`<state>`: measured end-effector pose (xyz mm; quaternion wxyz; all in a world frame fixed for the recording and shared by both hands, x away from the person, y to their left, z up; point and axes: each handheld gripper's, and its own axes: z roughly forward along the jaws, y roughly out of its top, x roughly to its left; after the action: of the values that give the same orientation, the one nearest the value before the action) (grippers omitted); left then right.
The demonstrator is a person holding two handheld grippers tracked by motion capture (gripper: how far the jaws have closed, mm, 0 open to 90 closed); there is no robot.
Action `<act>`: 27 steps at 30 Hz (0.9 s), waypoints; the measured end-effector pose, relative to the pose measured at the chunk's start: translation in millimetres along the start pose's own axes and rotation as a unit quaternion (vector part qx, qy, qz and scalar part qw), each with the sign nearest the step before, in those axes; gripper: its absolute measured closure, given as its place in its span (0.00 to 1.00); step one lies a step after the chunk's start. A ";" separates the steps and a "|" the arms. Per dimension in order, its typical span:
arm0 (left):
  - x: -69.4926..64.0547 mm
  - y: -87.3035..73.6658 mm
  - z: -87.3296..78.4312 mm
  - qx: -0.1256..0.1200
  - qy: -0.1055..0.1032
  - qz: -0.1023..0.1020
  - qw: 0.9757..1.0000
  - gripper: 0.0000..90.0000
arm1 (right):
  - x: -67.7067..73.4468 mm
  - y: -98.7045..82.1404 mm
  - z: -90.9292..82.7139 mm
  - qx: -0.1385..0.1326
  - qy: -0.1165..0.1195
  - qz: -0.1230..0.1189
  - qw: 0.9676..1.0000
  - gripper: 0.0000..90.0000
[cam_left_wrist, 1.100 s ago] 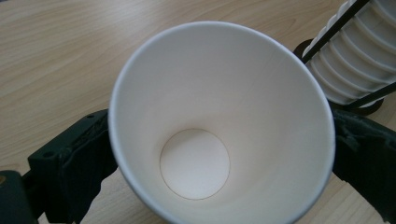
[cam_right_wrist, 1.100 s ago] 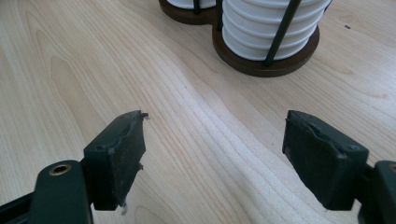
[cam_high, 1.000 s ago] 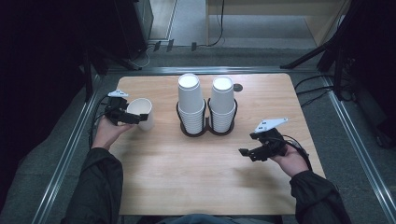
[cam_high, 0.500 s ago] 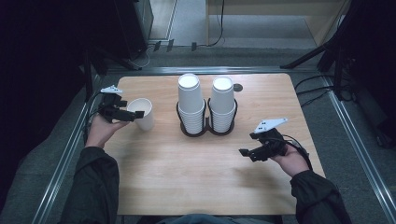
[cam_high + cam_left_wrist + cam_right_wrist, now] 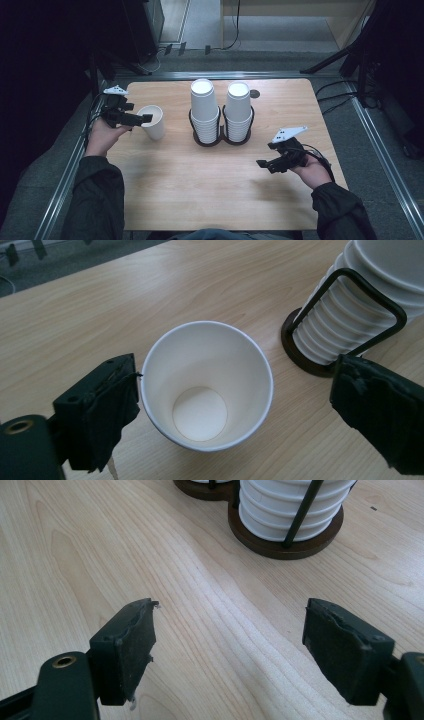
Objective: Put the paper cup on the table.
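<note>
Light wooden table point(image 5: 200, 190) with rounded corners, filling the middle of the high view, grain running left to right. Standing upright on it toward the left of the frame: a single white paper cup point(image 5: 152, 121), mouth up, empty inside as seen in the left gripper view. At upper centre, a dark two-ring cup holder point(image 5: 221, 140) resting on the tabletop, base flat on the wood. Held in its rings: two stacks of white paper cups point(image 5: 204, 110), side by side, just beside each other. Near the top edge, right of the stacks, a small dark round spot point(image 5: 255, 93) in the tabletop. Lower half of the wood bare.
</note>
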<state>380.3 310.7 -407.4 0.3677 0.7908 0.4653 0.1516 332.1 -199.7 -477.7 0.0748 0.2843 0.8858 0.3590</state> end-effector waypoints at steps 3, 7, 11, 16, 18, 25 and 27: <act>-5.7 1.8 -1.3 0.000 -0.015 0.004 1.000 0.07 | 0.2 -0.2 0.0 0.001 0.001 -0.004 1.000 0.23; -12.6 4.4 -0.8 0.006 -0.030 0.009 0.999 0.07 | 0.3 0.2 0.3 0.003 0.002 -0.004 1.000 0.23; -20.7 7.1 0.9 0.017 -0.034 0.018 0.999 0.15 | 1.6 1.3 0.0 0.001 0.002 -0.005 1.000 0.24; -29.7 8.7 4.6 0.021 -0.033 0.027 0.999 0.15 | 1.6 1.5 -0.3 0.000 0.002 -0.006 1.000 0.23; -34.5 8.7 7.2 0.023 -0.027 0.028 0.999 0.15 | 1.3 1.8 -0.7 -0.003 0.004 -0.006 1.000 0.23; -57.9 6.6 22.4 0.032 -0.026 0.048 0.998 0.15 | 1.5 4.5 -4.5 -0.020 0.018 0.004 1.000 0.23; -65.2 5.6 26.6 0.036 -0.030 0.056 0.997 0.15 | 1.1 4.7 -3.3 -0.019 0.019 0.002 1.000 0.23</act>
<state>365.3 242.1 -414.8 0.3438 0.8324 0.4144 0.1313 332.2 -198.3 -472.0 0.0623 0.2781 0.8796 0.3810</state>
